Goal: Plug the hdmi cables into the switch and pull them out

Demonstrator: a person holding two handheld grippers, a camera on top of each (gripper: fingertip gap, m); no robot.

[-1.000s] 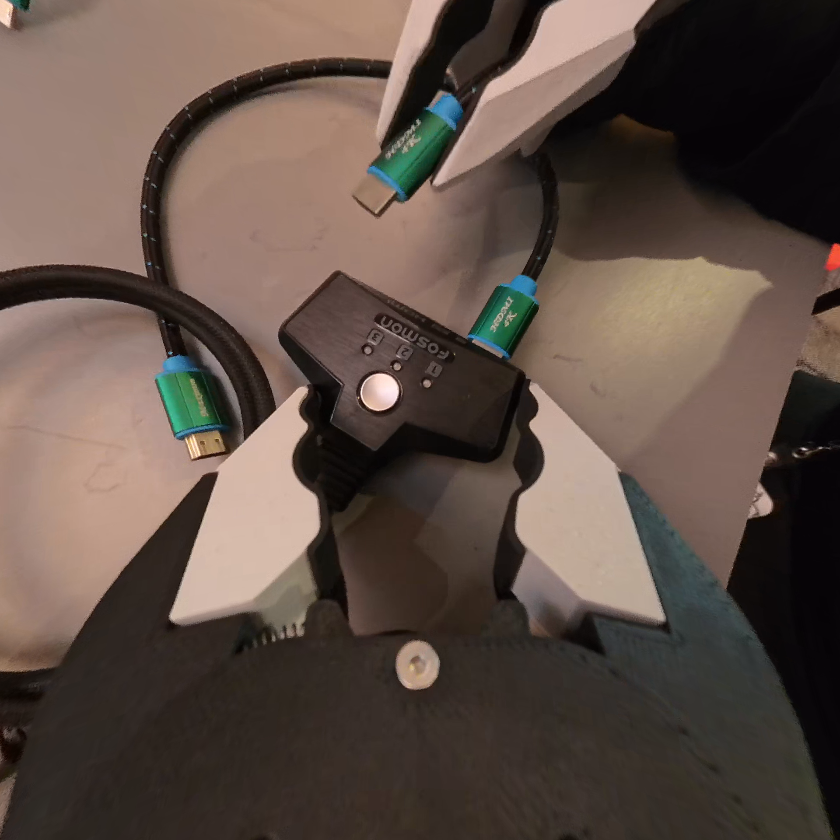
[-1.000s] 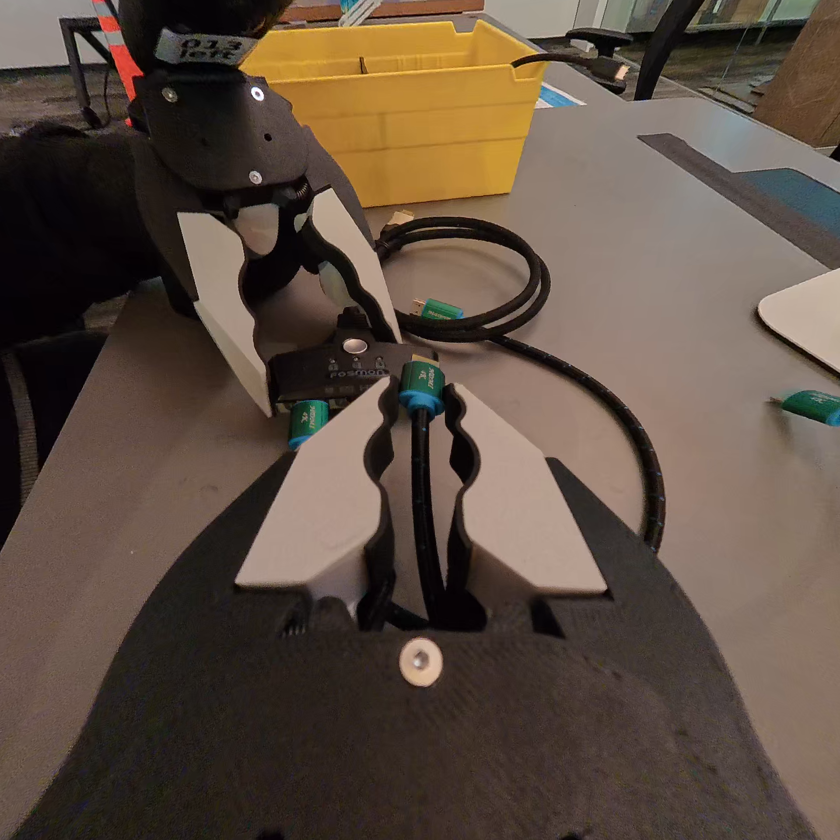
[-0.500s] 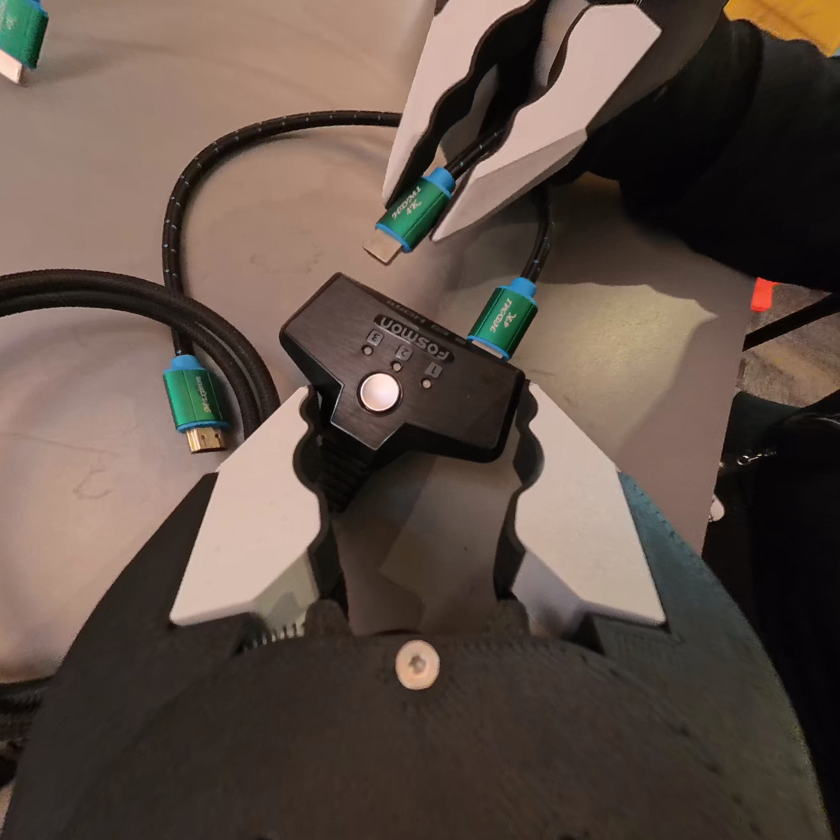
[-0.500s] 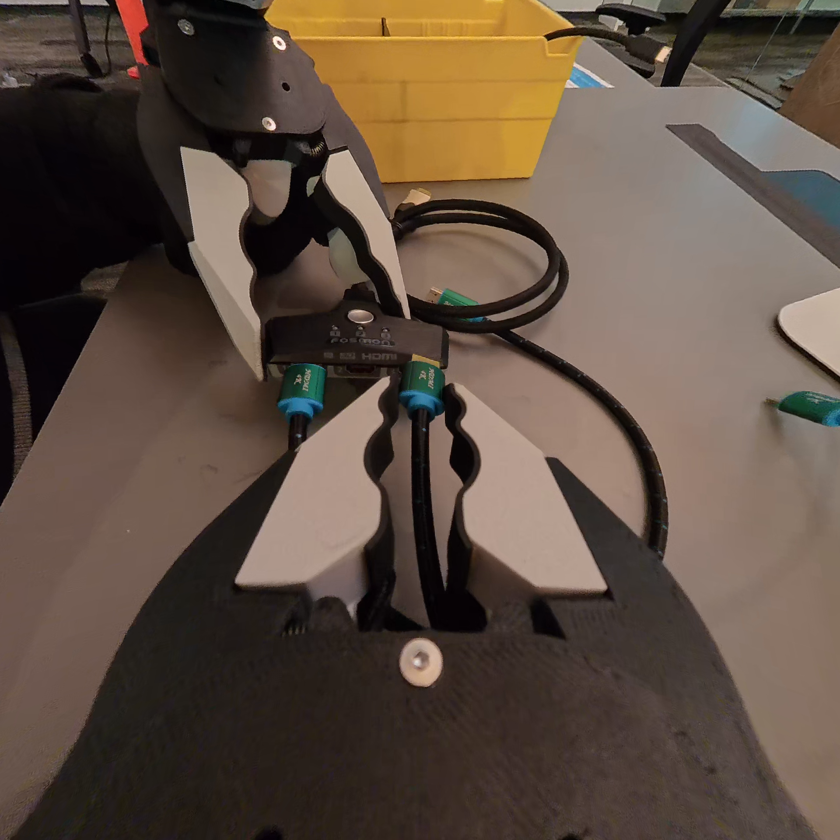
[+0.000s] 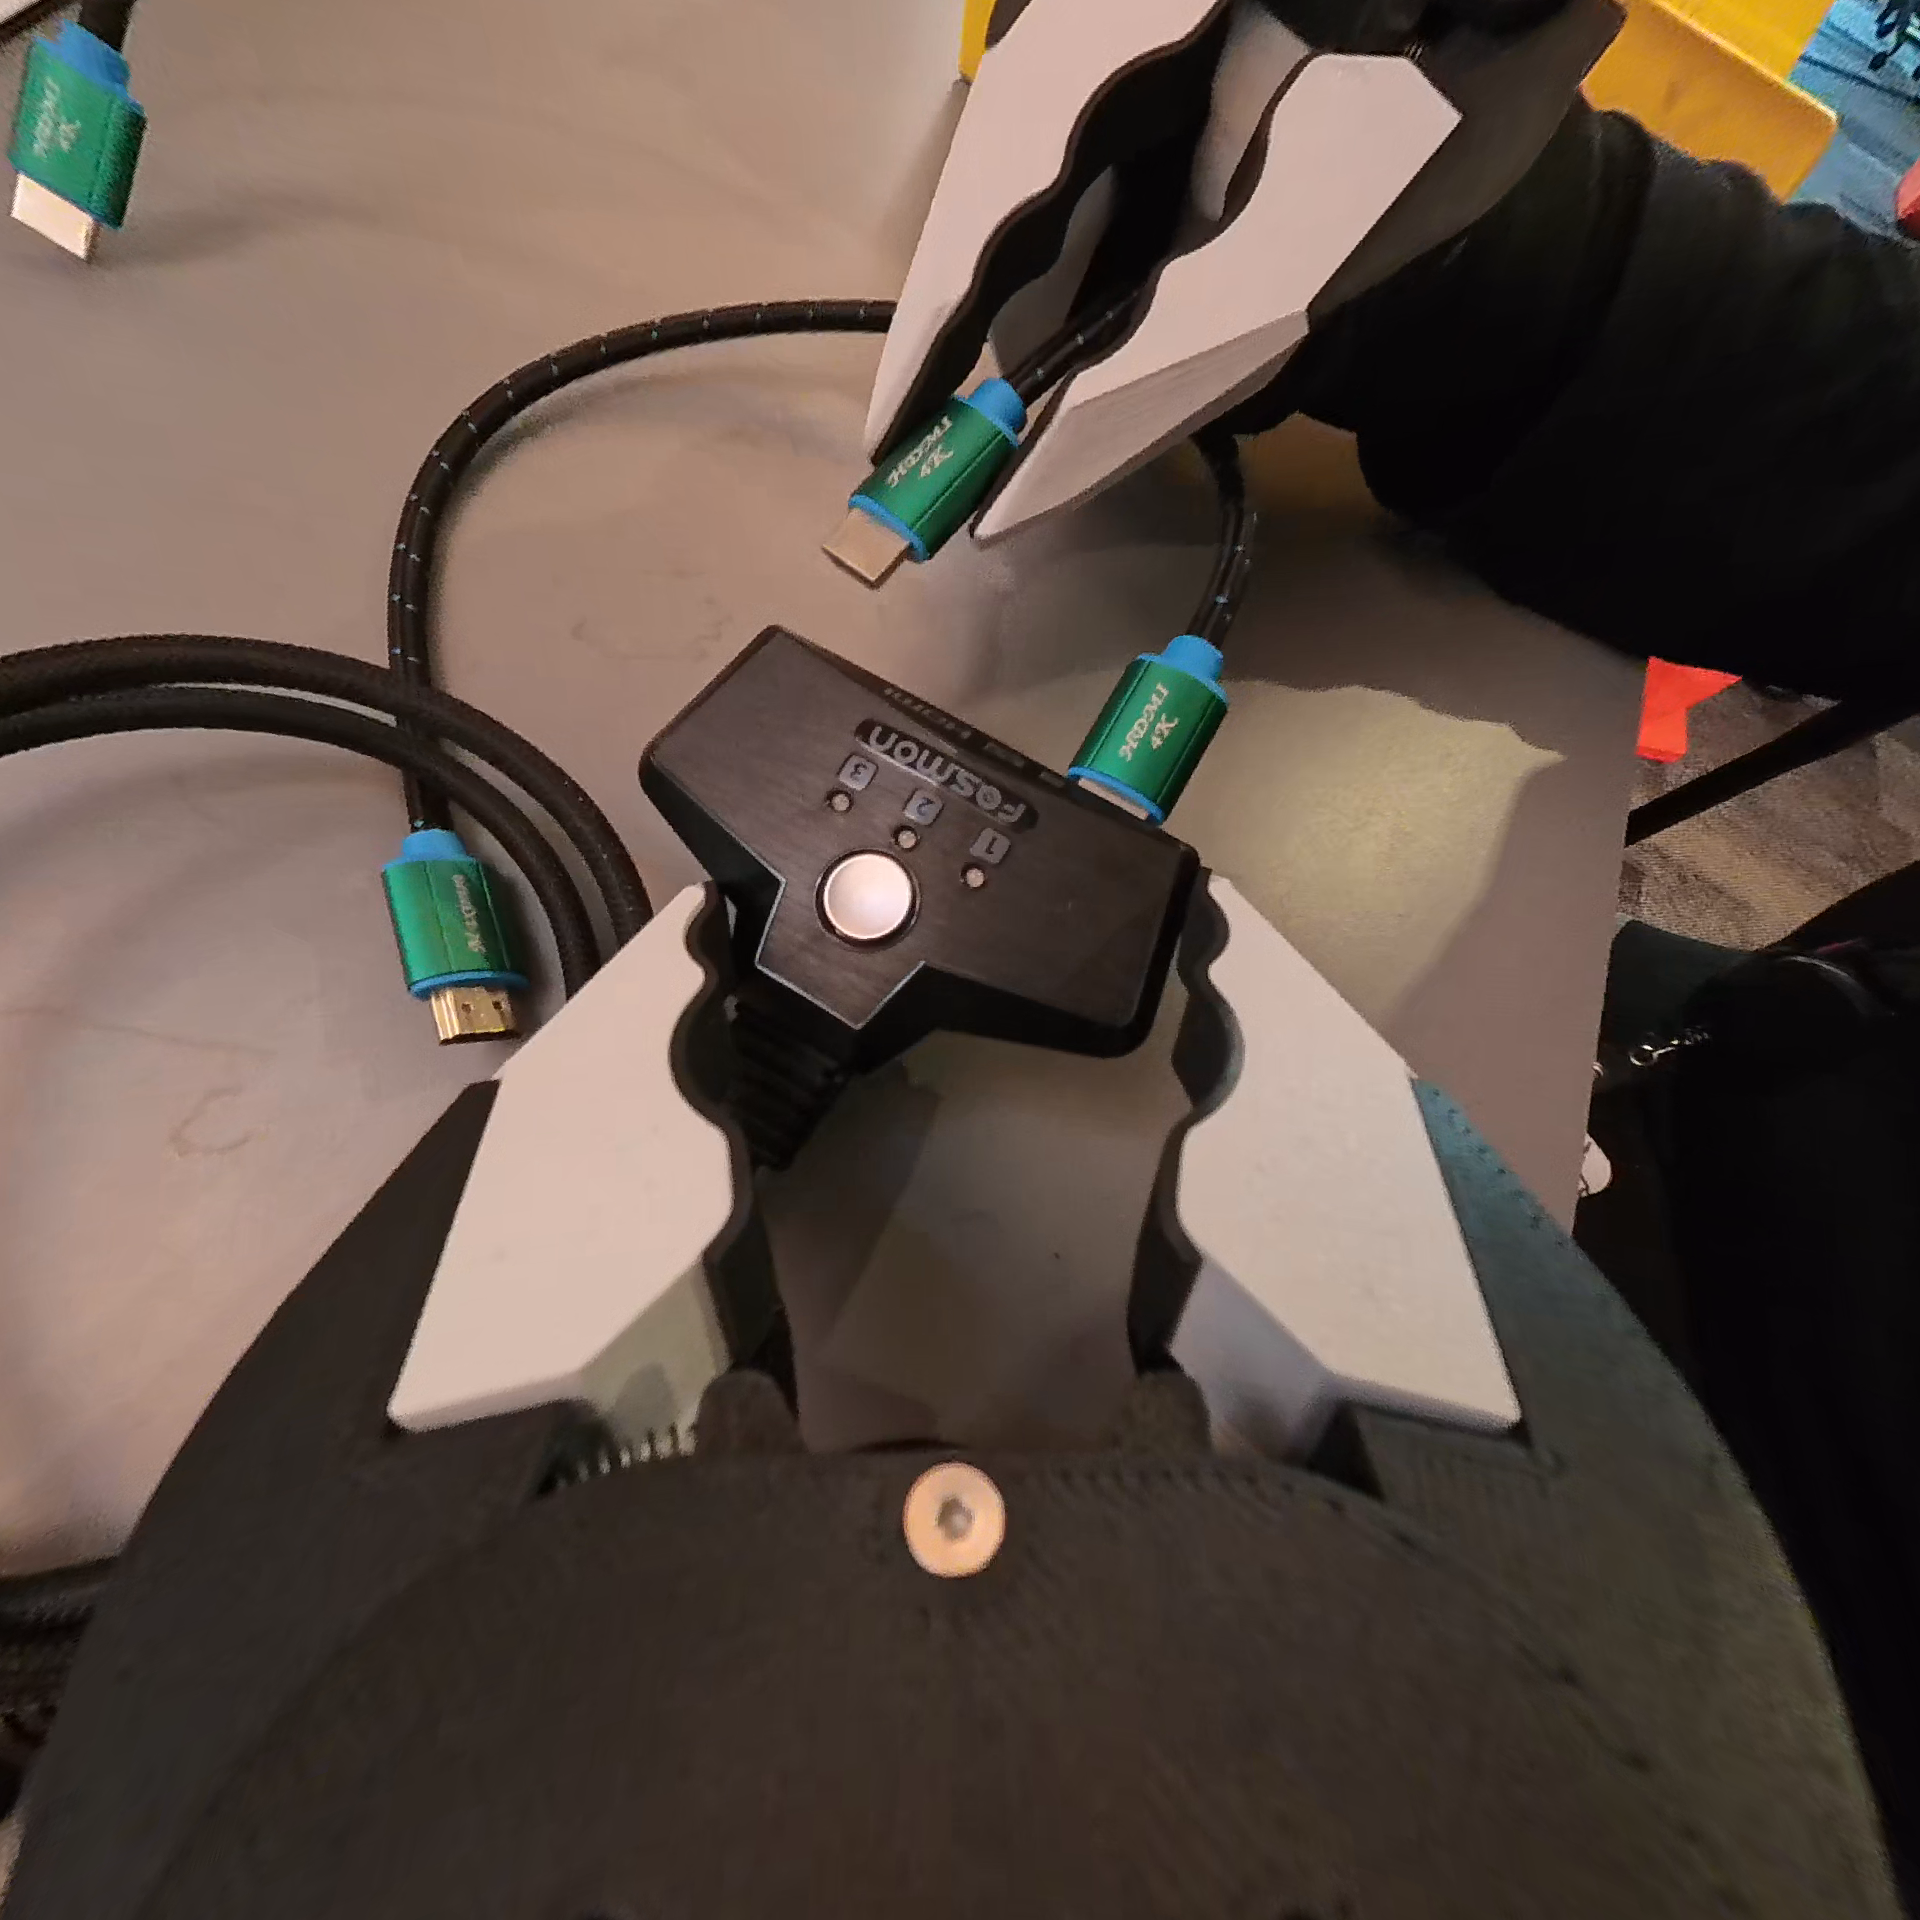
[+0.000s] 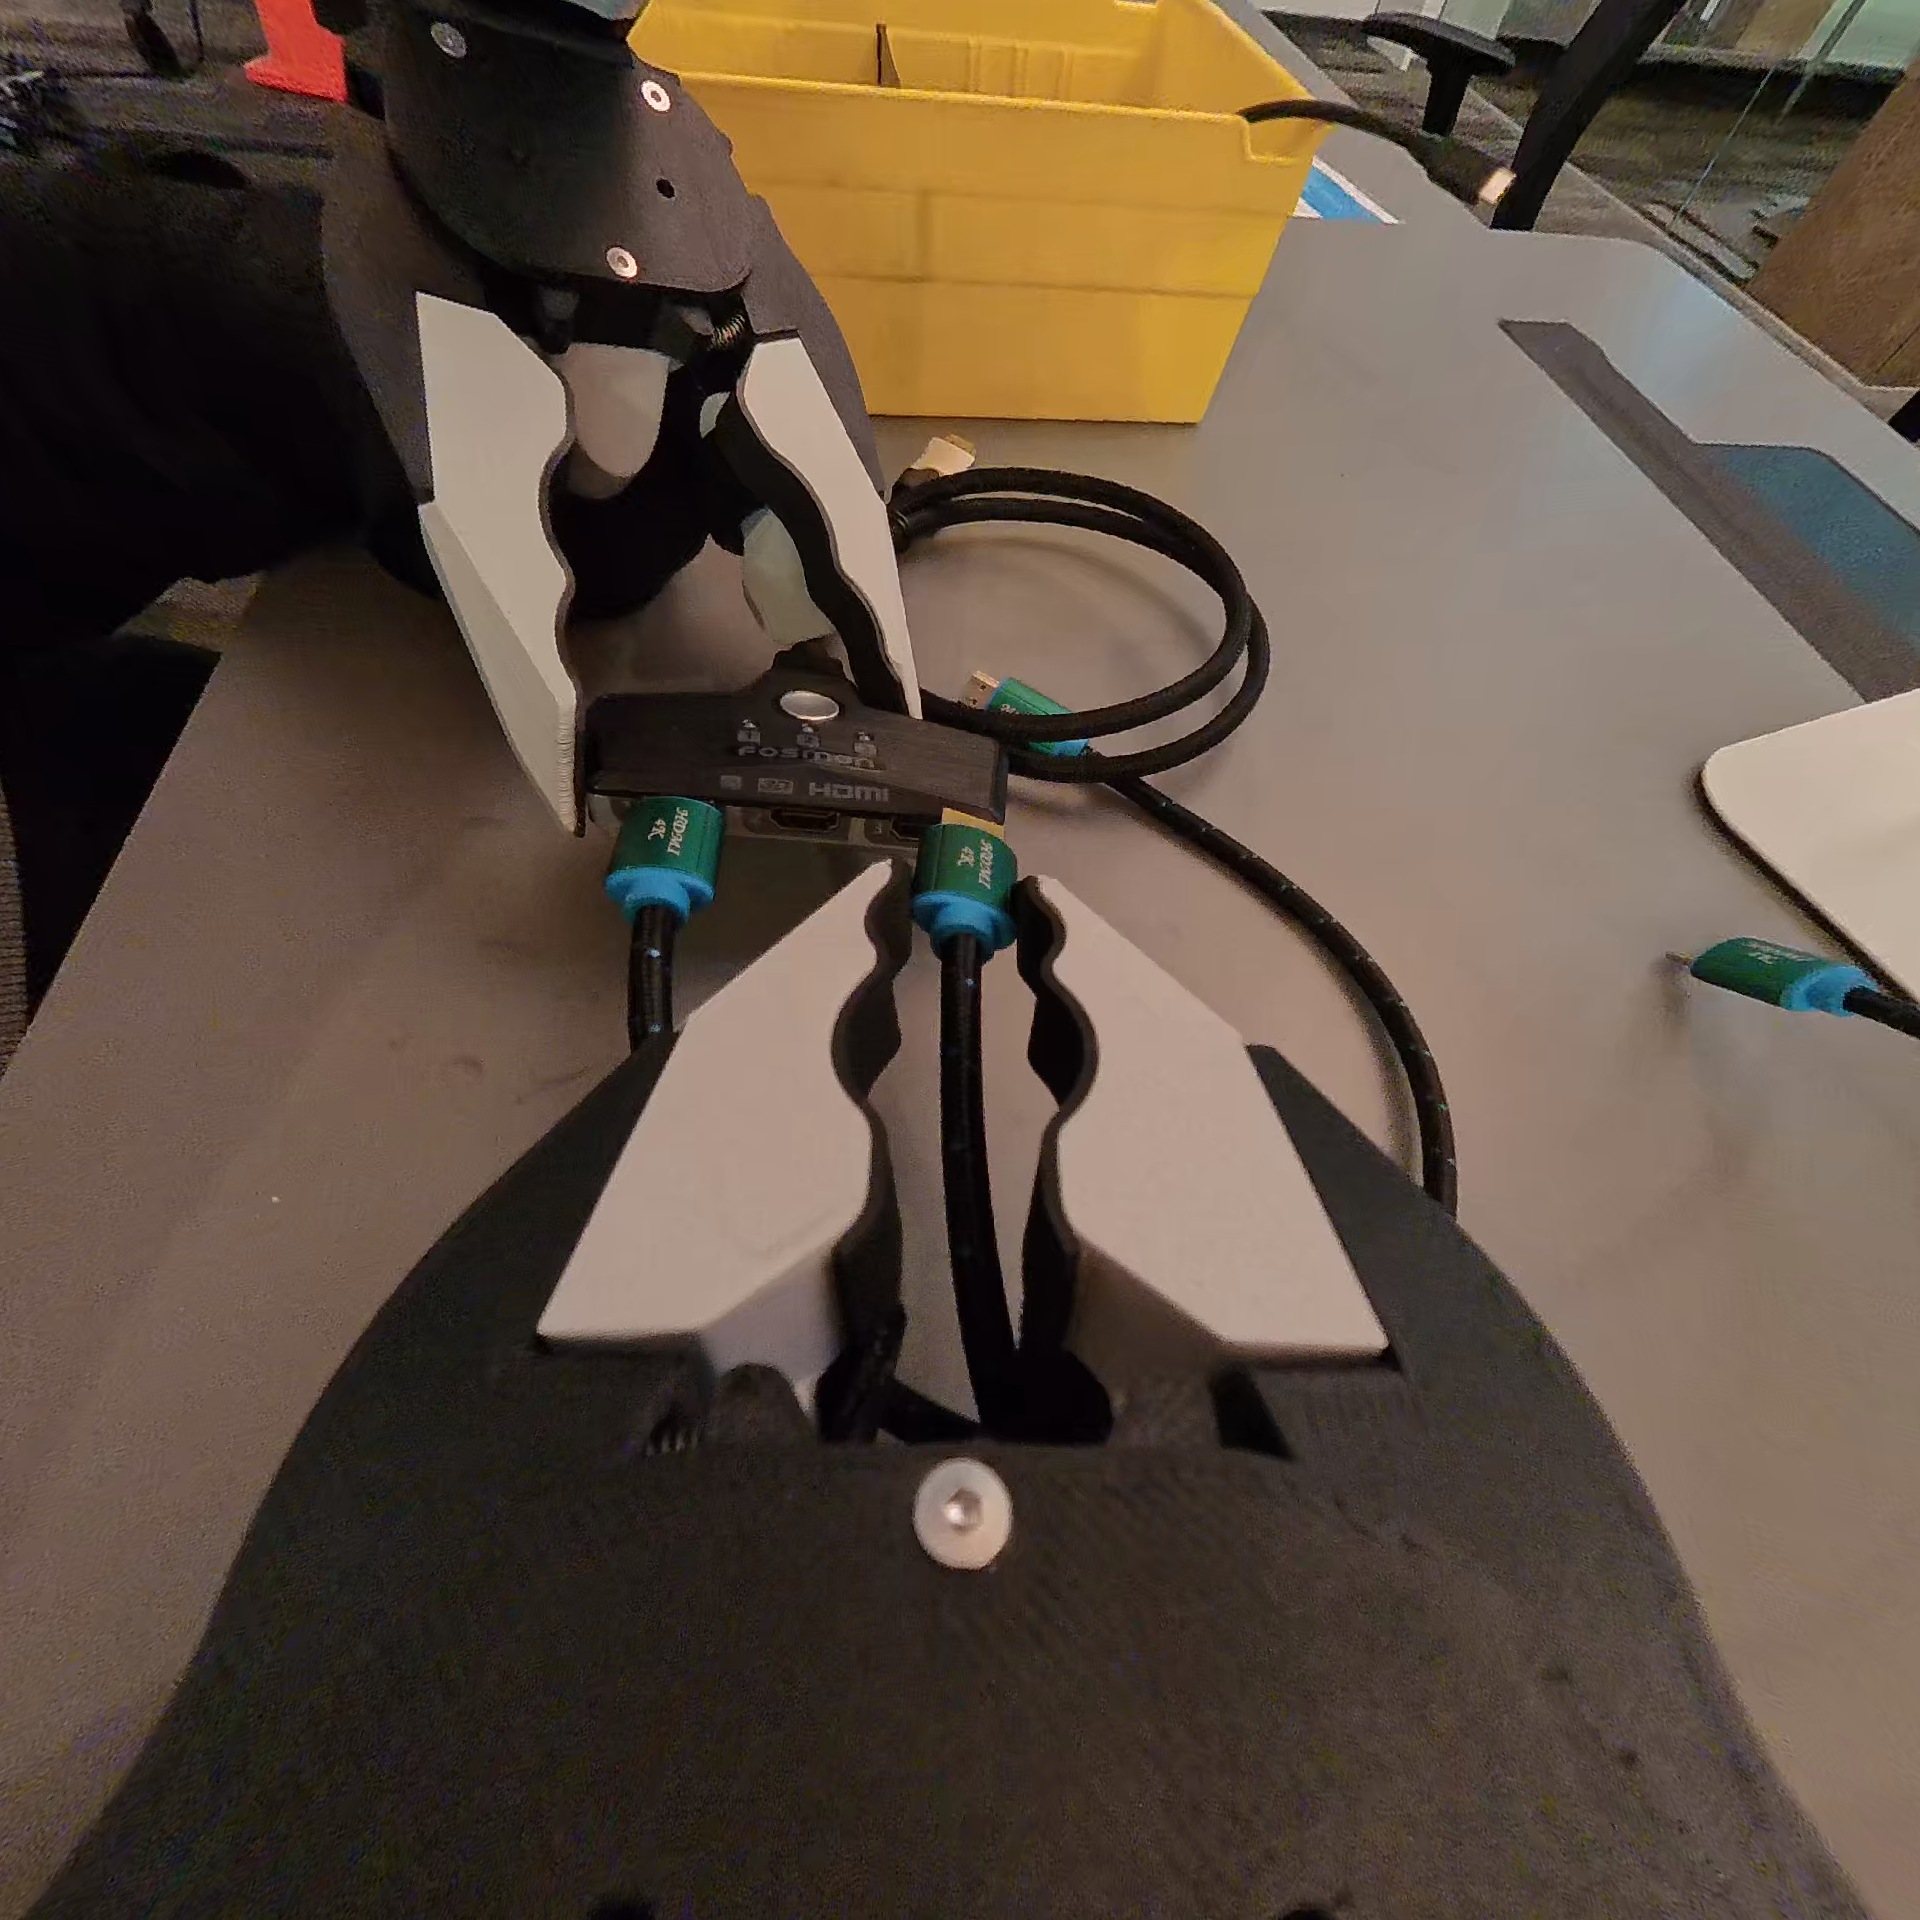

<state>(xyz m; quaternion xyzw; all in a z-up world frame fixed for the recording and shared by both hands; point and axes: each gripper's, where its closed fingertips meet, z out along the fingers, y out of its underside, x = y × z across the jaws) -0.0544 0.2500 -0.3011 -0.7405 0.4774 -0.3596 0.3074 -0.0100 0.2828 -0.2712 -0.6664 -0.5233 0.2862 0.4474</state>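
Observation:
My left gripper (image 5: 951, 904) is shut on the black HDMI switch (image 5: 914, 883) and holds it by its two sides. One green plug (image 5: 1143, 738) sits in the switch's port on the right as the left wrist view shows it. My right gripper (image 6: 958, 883) is shut on a second green plug (image 6: 961, 857) at its blue collar. The cable runs back between the fingers. That plug's tip (image 5: 862, 551) is just short of the switch's port face (image 6: 821, 821), with a small gap. The middle port is open.
A loose green plug (image 5: 452, 935) and its coiled black cable (image 6: 1195, 644) lie on the grey table (image 6: 1455, 520) beside the switch. Another loose plug (image 6: 1766, 971) lies right, near a white pad (image 6: 1849, 810). A yellow bin (image 6: 1039, 208) stands behind. The table edge (image 5: 1558, 1039) is close. Across from one pair of fingers to the other is roughly 7 cm.
My right gripper has brought its plug nearer to the switch's port face. Both grippers keep their grip. The switch stays put between the left fingers.

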